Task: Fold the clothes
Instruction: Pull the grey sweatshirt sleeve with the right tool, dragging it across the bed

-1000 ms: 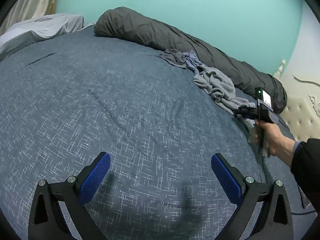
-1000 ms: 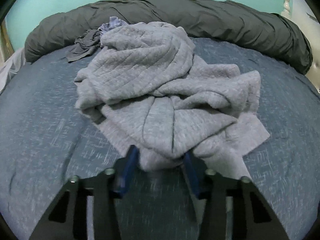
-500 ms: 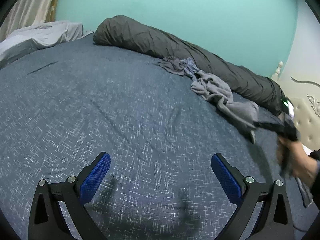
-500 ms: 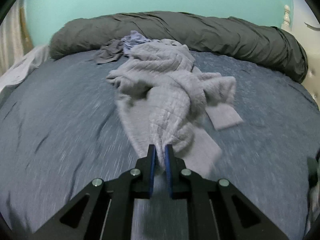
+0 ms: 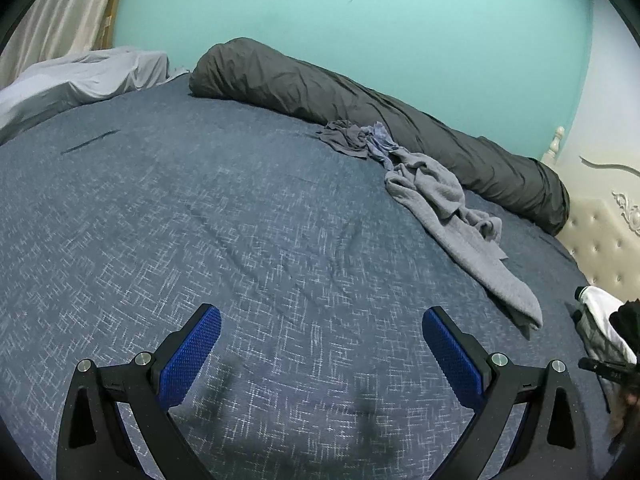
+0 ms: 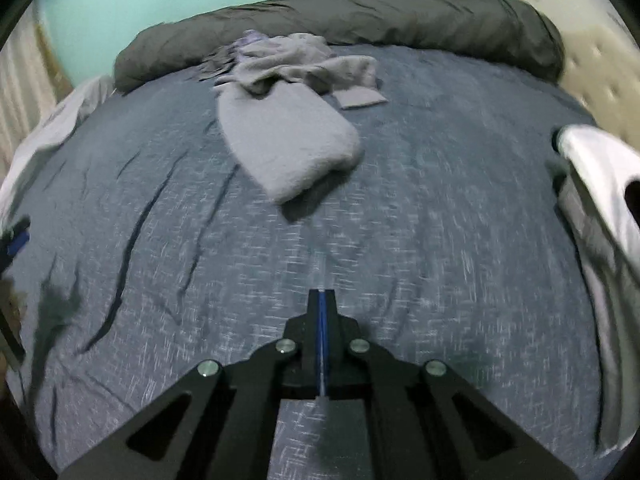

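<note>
Folding unstarted: we found the grey sweater [image 6: 288, 140] strewn unfolded on the bed [image 5: 240, 240]; left gripper [image 5: 320, 352] spread wide, right gripper [image 6: 322, 304] closed, empty.

We hold the left gripper [image 5: 320, 354] low over the blue bedspread [image 5: 208, 216], its blue-padded fingers [image 5: 192, 356] spread wide apart with nothing between them. A grey sweater [image 5: 452, 220] lies stretched out along the bed's far right side, one end trailing toward the right edge. Beyond it, a small dark grey garment [image 5: 346, 140] and a bluish one [image 5: 380, 144] are bunched against the rolled dark duvet [image 5: 360, 100] along the far edge. A pale sheet [image 5: 80, 80] is heaped at the far left corner.
</note>
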`<move>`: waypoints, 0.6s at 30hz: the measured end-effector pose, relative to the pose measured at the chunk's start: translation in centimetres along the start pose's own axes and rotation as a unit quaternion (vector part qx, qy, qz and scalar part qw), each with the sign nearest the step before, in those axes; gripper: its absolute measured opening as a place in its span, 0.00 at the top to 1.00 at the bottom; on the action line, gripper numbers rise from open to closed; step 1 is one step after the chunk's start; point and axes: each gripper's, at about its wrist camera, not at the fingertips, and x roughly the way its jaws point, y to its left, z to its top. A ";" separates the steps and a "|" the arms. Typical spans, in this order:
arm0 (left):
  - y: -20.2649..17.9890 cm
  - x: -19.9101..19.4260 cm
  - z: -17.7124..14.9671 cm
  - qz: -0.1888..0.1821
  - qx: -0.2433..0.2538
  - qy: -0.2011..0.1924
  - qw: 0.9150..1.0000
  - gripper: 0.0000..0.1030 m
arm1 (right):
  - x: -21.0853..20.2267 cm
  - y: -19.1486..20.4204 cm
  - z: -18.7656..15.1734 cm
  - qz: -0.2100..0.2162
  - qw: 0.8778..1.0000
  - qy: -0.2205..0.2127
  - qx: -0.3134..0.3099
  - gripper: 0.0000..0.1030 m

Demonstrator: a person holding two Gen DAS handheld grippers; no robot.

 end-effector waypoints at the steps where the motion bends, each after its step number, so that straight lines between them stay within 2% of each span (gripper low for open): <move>1: 0.0 0.0 0.0 0.000 0.000 0.000 1.000 0.00 | 0.1 -0.3 0.3 0.002 1.000 -0.006 0.008 0.99; 3: 0.1 0.1 0.0 0.002 0.001 0.001 1.000 0.00 | 1.0 0.0 1.7 0.002 1.000 -0.020 0.008 0.94; 4: 0.2 0.3 0.0 0.004 0.001 0.002 1.000 0.00 | 1.8 0.6 2.7 0.002 1.000 -0.023 0.004 0.83; 5: 0.2 0.4 0.0 0.005 0.001 0.003 1.000 0.00 | 2.6 1.2 3.7 0.001 1.000 -0.025 0.000 0.61; 6: 0.4 0.5 0.0 0.006 -0.001 0.004 1.000 0.00 | 3.5 1.7 4.7 0.000 1.000 -0.028 -0.004 0.52; 9: 0.8 0.8 0.0 0.006 -0.007 0.007 1.000 0.00 | 5.9 3.6 7.6 0.011 0.999 -0.034 -0.017 0.46; 10: 0.8 0.9 -0.1 0.007 -0.006 0.008 1.000 0.00 | 7.0 4.3 8.5 0.011 0.999 -0.031 -0.022 0.40; 12: 0.9 1.2 -0.2 0.010 -0.004 0.011 1.000 0.00 | 9.2 5.9 10.4 0.010 0.999 -0.024 -0.034 0.40; 18: 1.6 1.5 -0.2 0.013 -0.012 0.015 1.000 0.00 | 14.3 9.9 13.0 -0.022 0.998 -0.015 -0.062 0.39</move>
